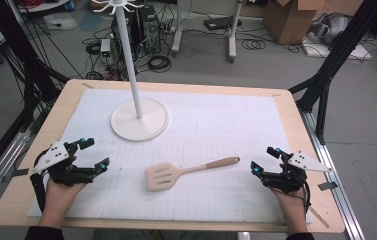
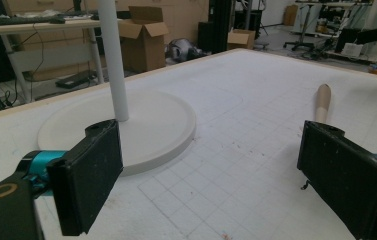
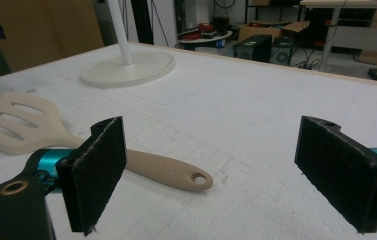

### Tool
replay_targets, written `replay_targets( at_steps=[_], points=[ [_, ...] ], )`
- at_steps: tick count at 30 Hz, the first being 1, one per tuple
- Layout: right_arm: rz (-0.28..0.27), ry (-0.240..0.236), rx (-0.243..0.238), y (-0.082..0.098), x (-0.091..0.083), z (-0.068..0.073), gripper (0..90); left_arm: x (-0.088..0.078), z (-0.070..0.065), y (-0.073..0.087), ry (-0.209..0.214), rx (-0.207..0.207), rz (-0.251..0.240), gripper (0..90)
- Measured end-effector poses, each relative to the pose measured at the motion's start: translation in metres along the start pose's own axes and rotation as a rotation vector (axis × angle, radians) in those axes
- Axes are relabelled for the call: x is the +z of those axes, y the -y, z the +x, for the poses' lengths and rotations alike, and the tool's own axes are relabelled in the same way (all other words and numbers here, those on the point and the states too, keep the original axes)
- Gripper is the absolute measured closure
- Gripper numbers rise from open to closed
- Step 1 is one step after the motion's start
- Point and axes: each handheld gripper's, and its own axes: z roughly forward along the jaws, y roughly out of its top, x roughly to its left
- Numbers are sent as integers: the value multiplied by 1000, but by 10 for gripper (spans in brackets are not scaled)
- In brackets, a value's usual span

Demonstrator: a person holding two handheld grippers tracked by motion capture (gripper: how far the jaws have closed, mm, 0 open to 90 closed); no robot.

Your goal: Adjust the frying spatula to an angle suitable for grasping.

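From the high view, the spatula lies flat in the lower middle of the frame on the white mat of the desk, slotted blade to the left, handle running up to the right. It looks light and stiff, likely smooth plastic, so I'd take it by the handle, near the end with the hanging hole. The left tool sits at lower left, the right tool at lower right, both spread wide and holding nothing. A white stand rises at upper middle.

In the left gripper view, the jaws stand wide apart over bare mat; the handle tip pokes up at right.

In the right gripper view, the jaws are spread and empty, the handle lying just beyond the left jaw.
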Motion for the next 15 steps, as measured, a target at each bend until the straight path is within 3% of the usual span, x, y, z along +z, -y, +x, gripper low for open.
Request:
replay_targets(
  at_steps=[15],
  points=[
    [3, -5, 3, -2, -1, -2, 109, -3, -1, -1, 4, 8, -2, 115]
  ],
)
